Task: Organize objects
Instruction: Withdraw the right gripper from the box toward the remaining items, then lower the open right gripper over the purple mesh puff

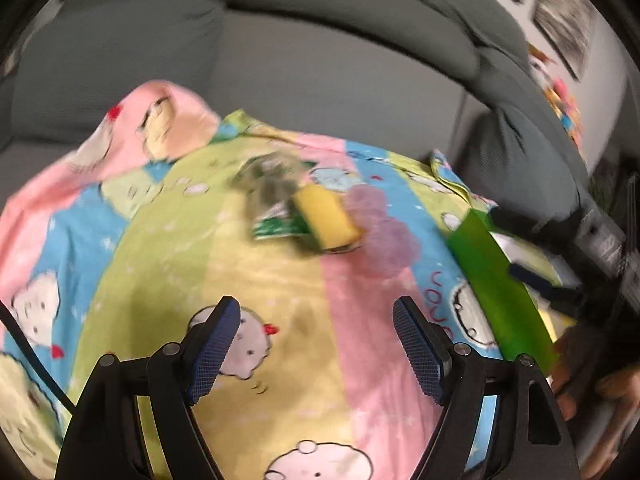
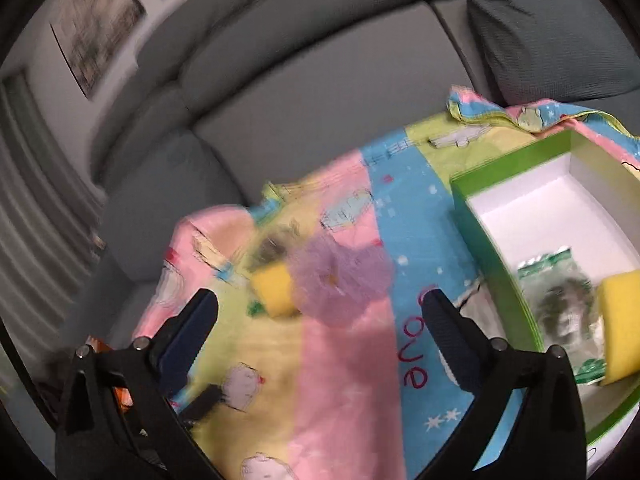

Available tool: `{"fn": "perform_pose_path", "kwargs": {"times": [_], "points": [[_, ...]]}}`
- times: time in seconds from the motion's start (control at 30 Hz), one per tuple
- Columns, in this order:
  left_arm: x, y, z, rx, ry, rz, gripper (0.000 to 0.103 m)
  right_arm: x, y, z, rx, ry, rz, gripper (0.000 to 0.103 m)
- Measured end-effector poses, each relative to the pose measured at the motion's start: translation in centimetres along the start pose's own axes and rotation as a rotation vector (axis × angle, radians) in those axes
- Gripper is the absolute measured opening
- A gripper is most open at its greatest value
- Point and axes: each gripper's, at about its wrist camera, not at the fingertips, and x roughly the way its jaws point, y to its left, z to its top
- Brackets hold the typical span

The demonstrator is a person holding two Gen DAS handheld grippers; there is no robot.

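Note:
A yellow sponge (image 1: 326, 216) in a clear and green wrapper (image 1: 272, 196) lies on the cartoon blanket (image 1: 260, 280), with a purple mesh cloth (image 1: 384, 232) beside it. My left gripper (image 1: 316, 320) is open and empty, short of the sponge. In the right wrist view the same sponge (image 2: 276, 290) and purple cloth (image 2: 340, 280) lie ahead of my open, empty right gripper (image 2: 320, 304). A green box (image 2: 496, 248) with a white inside stands to the right and holds another wrapped yellow sponge (image 2: 620, 320). The box's green wall also shows in the left wrist view (image 1: 500, 288).
The blanket covers a grey sofa (image 1: 320, 72) with back cushions (image 2: 300, 32). The right gripper and the hand that holds it (image 1: 580, 376) are at the right edge of the left wrist view. Framed pictures (image 2: 96, 20) hang on the wall.

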Motion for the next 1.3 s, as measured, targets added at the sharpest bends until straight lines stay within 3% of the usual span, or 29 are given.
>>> {"fn": "perform_pose_path", "kwargs": {"times": [0.13,0.3,0.43,0.6,0.77,0.93,1.17,1.3], "points": [[0.1,2.1,0.1,-0.054,0.008,0.018,0.079,4.2,0.0,-1.0,0.017,0.099,-0.019,0.102],[0.2,3.7,0.1,-0.105,0.031,0.006,0.079,7.5,0.8,-1.7,-0.004,0.15,-0.074,0.101],[0.0,4.8,0.1,-0.129,0.04,0.004,0.079,8.7,2.5,-0.6,-0.131,0.138,-0.162,0.1],[-0.3,6.2,0.3,-0.159,0.034,-0.002,0.079,10.4,4.6,0.3,-0.298,0.123,-0.162,0.094],[-0.1,6.8,0.4,-0.177,0.039,-0.009,0.079,13.1,5.5,0.2,-0.427,0.105,-0.267,0.066],[0.2,6.7,0.5,-0.174,0.041,-0.005,0.079,15.1,4.2,0.0,-0.363,0.208,-0.235,0.04],[0.4,6.4,0.4,-0.163,0.049,0.002,0.079,13.2,3.8,-0.1,-0.338,0.173,-0.195,0.023],[0.4,6.3,0.3,-0.166,0.052,-0.009,0.079,11.0,3.8,-0.3,-0.294,0.173,-0.095,0.019]]}}
